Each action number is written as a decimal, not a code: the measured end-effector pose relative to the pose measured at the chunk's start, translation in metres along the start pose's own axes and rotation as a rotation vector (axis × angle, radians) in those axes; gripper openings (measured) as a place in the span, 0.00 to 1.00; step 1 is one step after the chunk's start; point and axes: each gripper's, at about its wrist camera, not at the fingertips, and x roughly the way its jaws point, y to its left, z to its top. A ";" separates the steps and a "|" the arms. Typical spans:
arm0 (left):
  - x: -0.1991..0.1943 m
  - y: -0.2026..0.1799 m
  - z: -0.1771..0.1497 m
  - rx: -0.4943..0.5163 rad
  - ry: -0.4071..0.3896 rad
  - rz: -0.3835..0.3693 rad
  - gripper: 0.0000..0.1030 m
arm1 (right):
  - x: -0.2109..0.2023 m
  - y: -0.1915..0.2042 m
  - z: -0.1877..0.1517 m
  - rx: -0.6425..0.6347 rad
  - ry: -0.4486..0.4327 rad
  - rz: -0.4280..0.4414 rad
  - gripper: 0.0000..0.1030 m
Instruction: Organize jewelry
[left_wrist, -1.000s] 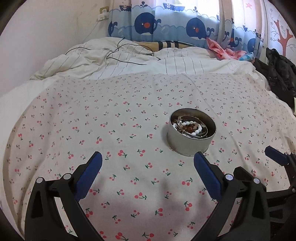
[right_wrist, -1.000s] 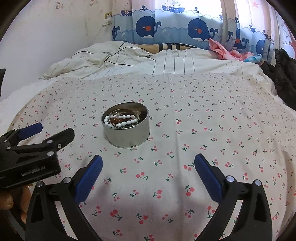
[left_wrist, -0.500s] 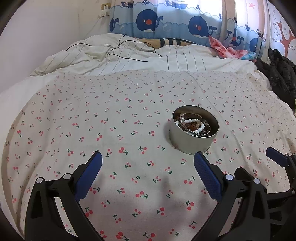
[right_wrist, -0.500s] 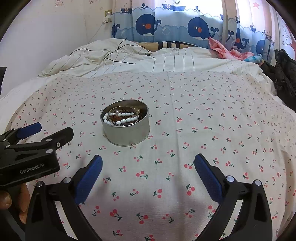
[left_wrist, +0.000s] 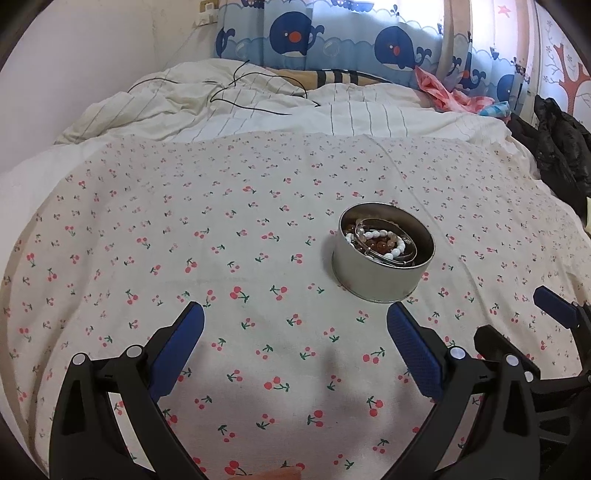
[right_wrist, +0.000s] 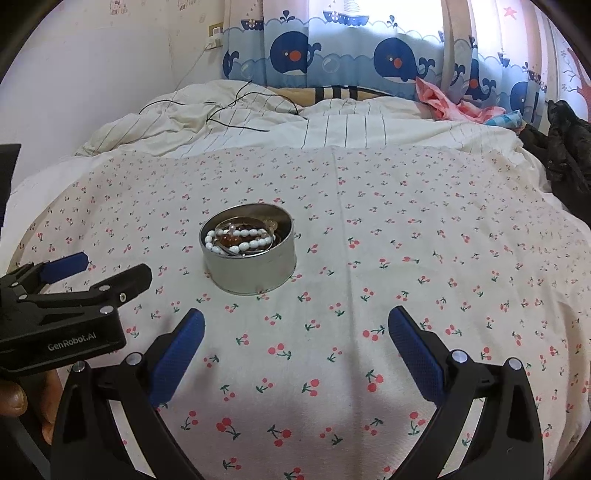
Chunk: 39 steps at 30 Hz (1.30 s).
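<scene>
Bed w/ cherry-print sheet (left_wrist: 184, 258): round tin (left_wrist: 380, 280) of bracelets (left_wrist: 380, 242), striped duvet (left_wrist: 332, 118) behind.

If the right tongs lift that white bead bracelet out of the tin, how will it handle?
Likely floppy: the white bead bracelet drapes in a loose loop over other pieces in the round tin. It may snag, since it lies across a thin metal bangle. The glossy round beads look slippery, so a pinch could slide off.

The white bead bracelet (right_wrist: 240, 238) covers the other jewelry inside the round tin (right_wrist: 248, 275), so those pieces are tangled and too small to identify.
</scene>
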 end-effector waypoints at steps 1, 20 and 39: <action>0.000 0.001 0.000 -0.006 0.002 -0.006 0.93 | 0.000 0.000 0.000 -0.003 -0.002 -0.003 0.93; 0.000 0.010 0.003 -0.060 0.009 -0.064 0.93 | -0.002 0.001 0.000 -0.013 -0.036 -0.017 0.93; -0.005 0.003 0.002 0.008 -0.058 -0.022 0.93 | -0.006 0.009 0.004 -0.058 -0.044 -0.012 0.93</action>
